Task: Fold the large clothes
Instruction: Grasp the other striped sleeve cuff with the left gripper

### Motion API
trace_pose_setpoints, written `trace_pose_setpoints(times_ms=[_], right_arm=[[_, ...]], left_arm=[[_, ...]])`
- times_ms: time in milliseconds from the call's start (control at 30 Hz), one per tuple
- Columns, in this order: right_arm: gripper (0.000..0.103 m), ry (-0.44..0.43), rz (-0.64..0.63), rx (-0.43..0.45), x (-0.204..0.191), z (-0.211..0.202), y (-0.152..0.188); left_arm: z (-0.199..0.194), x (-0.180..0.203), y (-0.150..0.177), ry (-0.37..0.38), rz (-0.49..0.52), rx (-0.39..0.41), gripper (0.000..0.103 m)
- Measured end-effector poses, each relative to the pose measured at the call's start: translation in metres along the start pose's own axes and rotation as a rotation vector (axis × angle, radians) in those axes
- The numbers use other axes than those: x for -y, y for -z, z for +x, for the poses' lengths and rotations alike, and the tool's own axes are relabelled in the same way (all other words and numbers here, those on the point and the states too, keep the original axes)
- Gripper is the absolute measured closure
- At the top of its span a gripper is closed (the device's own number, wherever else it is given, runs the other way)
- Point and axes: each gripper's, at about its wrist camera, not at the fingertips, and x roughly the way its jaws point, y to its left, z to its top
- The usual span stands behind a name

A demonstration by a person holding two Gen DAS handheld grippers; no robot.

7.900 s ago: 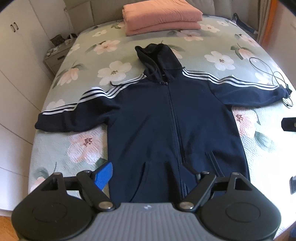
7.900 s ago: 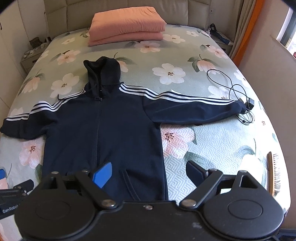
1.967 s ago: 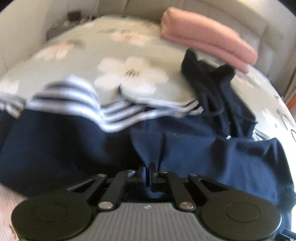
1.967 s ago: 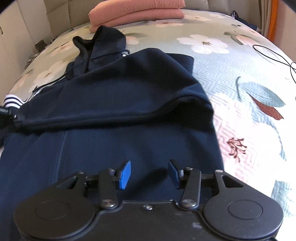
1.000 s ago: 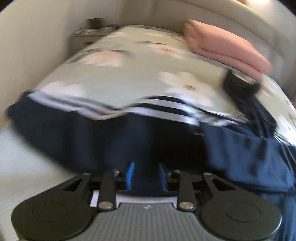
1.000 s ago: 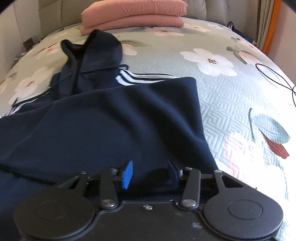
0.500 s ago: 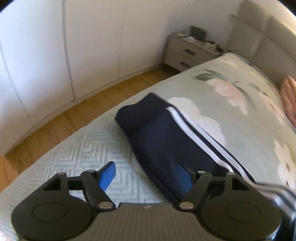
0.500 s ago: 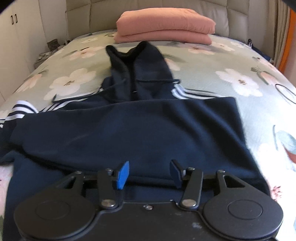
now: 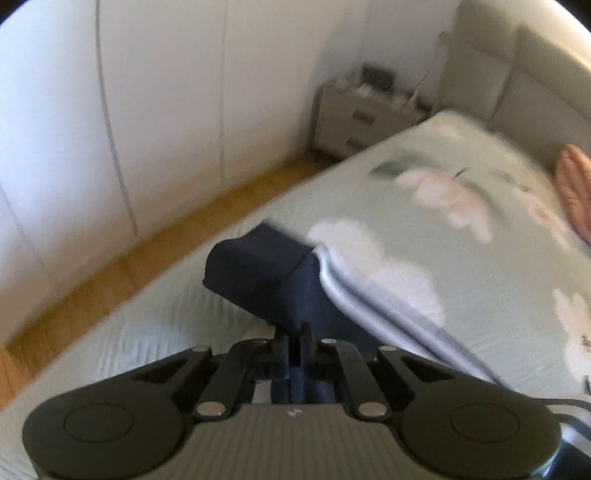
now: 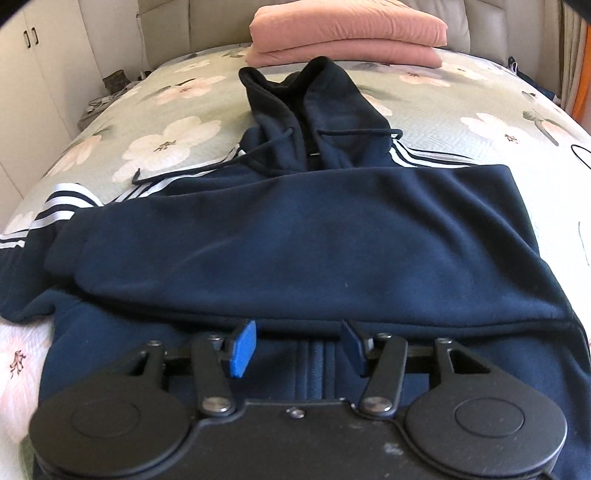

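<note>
Bedroom: bed (image 10: 461, 96) with pale green floral cover, white wardrobe doors (image 9: 147, 110) and a nightstand (image 9: 354, 122) at far left, wood floor (image 9: 122, 266) beside the bed. Folded pink blanket (image 10: 347, 31) at the far end by the headboard. Navy hoodie (image 10: 295, 236) lies flat mid-bed, hood toward the blanket, one sleeve already folded across the chest. Left gripper (image 9: 294, 341) pressed together, pinching the cuff end of the other, white-striped sleeve (image 9: 273, 273) near the bed's left edge; view blurred. Right gripper (image 10: 297, 345) hovers over the hoodie's lower front near the zipper, jaws spreading wider, blue pads (image 10: 242, 349) apart, no fabric pinched between them.
</note>
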Motion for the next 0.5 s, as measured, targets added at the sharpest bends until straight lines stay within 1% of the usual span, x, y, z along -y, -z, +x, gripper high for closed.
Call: trace_pose_setpoints(times_ms=[33, 67, 133, 167, 200, 267, 333, 367, 400, 433, 467, 500], right_arm=[[0.039, 0.001, -0.004, 0.004, 0.0, -0.002, -0.001], [0.039, 0.001, -0.006, 0.01, 0.001, -0.004, -0.001], [0.039, 0.001, 0.003, 0.019, 0.004, -0.009, -0.004], [0.039, 0.002, 0.011, 0.024, 0.007, -0.012, -0.005], [0.039, 0.005, 0.021, 0.029, 0.011, -0.015, -0.006], [0.039, 0.019, 0.058, 0.059, 0.02, -0.026, -0.007], [0.039, 0.028, 0.091, 0.088, 0.03, -0.037, -0.008], [0.039, 0.03, 0.103, 0.093, 0.034, -0.04, -0.009], [0.039, 0.029, 0.118, 0.098, 0.038, -0.044, -0.009], [0.039, 0.024, 0.131, 0.104, 0.044, -0.048, -0.009], [0.039, 0.023, 0.137, 0.108, 0.047, -0.051, -0.008], [0.039, 0.027, 0.141, 0.115, 0.052, -0.054, -0.008]], left_arm=[[-0.014, 0.009, -0.001, 0.016, 0.028, 0.04, 0.097], [-0.038, 0.022, -0.002, 0.045, 0.068, 0.092, 0.097], [-0.08, 0.049, 0.001, 0.117, 0.139, 0.179, 0.097], [-0.109, 0.069, 0.004, 0.182, 0.186, 0.222, 0.097], [-0.131, 0.085, 0.007, 0.239, 0.217, 0.242, 0.097], [-0.179, 0.126, 0.022, 0.386, 0.291, 0.265, 0.097], [-0.217, 0.166, 0.043, 0.515, 0.35, 0.293, 0.097], [-0.228, 0.184, 0.053, 0.571, 0.364, 0.291, 0.097], [-0.237, 0.209, 0.066, 0.646, 0.376, 0.277, 0.097], [-0.242, 0.231, 0.079, 0.701, 0.384, 0.263, 0.097], [-0.244, 0.256, 0.094, 0.742, 0.399, 0.239, 0.096], [-0.245, 0.283, 0.112, 0.777, 0.423, 0.197, 0.095]])
